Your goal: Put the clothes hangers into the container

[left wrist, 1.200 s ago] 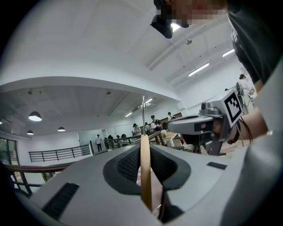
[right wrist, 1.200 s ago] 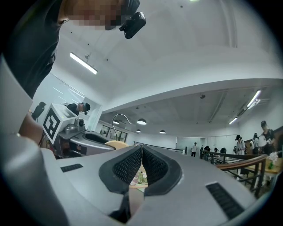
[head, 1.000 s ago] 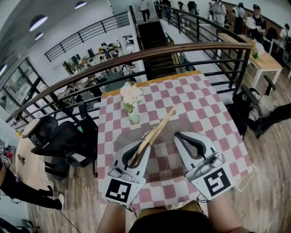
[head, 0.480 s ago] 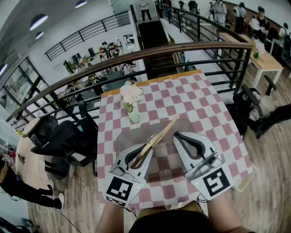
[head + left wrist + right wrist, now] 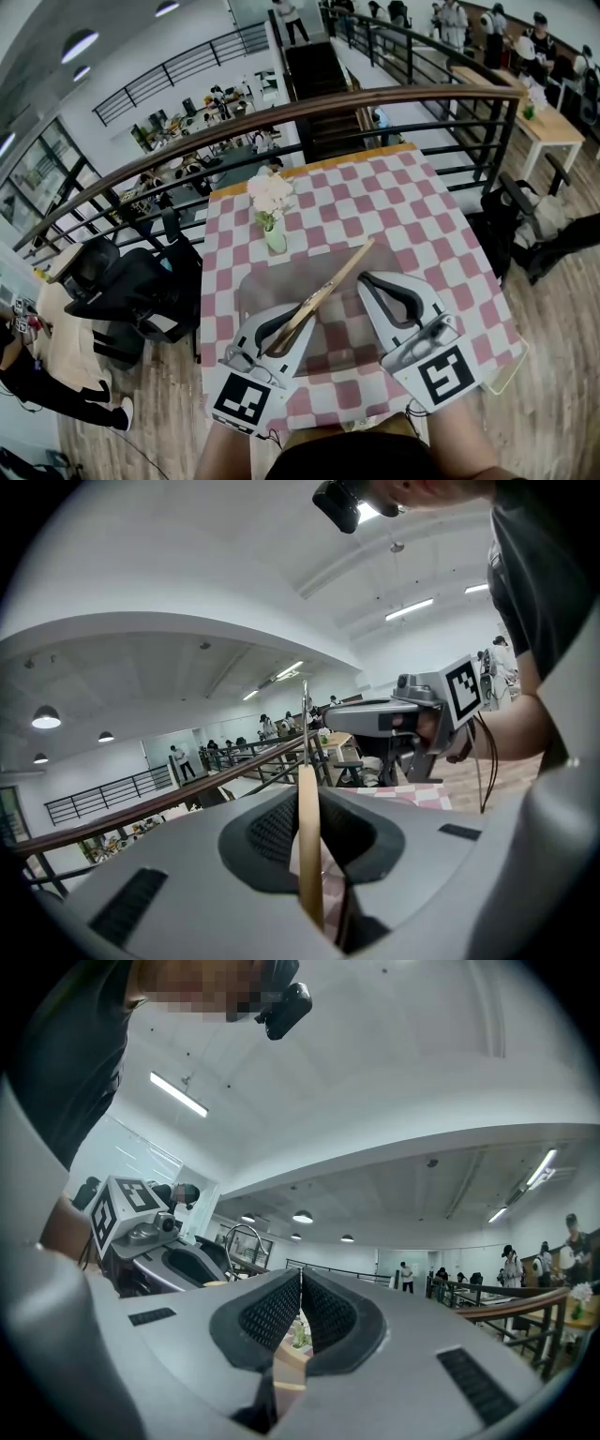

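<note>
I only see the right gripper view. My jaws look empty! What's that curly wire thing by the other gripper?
Observer: Part of a wooden hanger. The left gripper is shut on it.
Operator: What's underneath us?
Observer: A pink-and-white checked table.
Operator: Is anything standing on it?
Observer: A vase of white flowers, beyond the left gripper, not touching the hanger.
</note>
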